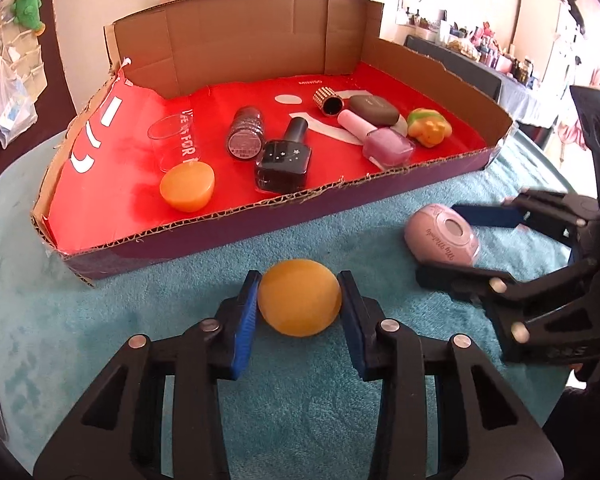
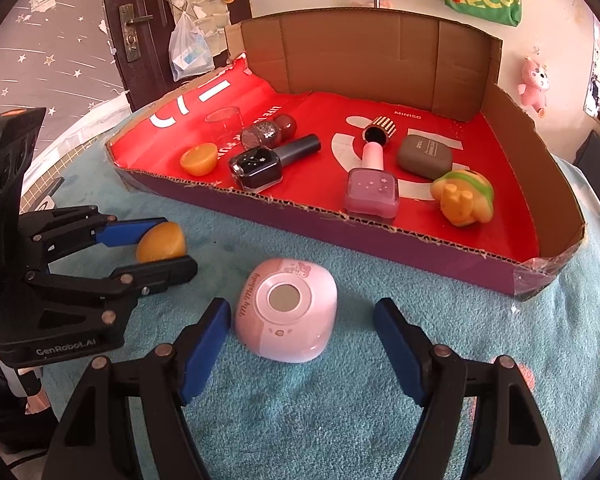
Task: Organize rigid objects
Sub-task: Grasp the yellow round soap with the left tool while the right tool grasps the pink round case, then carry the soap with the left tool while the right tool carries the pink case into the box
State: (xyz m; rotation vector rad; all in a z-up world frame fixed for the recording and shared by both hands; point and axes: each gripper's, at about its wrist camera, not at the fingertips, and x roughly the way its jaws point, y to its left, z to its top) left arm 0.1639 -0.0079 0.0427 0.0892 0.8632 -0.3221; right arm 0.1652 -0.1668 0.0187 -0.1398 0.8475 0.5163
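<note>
My left gripper (image 1: 299, 307) is shut on an orange half-dome piece (image 1: 299, 297) on the teal cloth, just in front of the cardboard tray (image 1: 228, 227). In the right wrist view the same gripper (image 2: 162, 246) holds the orange piece (image 2: 161, 243) at the left. My right gripper (image 2: 302, 330) is open around a pink rounded case (image 2: 287, 315); its pads stand apart from the sides. In the left wrist view that gripper (image 1: 450, 242) flanks the pink case (image 1: 442, 238).
The red-lined tray (image 2: 420, 240) holds a second orange half-dome (image 1: 187, 187), a clear cup (image 1: 172, 142), a glitter bottle (image 1: 246, 132), black (image 1: 286, 158) and pink (image 1: 380, 138) nail polish, a studded cap (image 1: 329, 101), a grey case (image 1: 374, 110) and a yellow-green toy (image 1: 428, 127).
</note>
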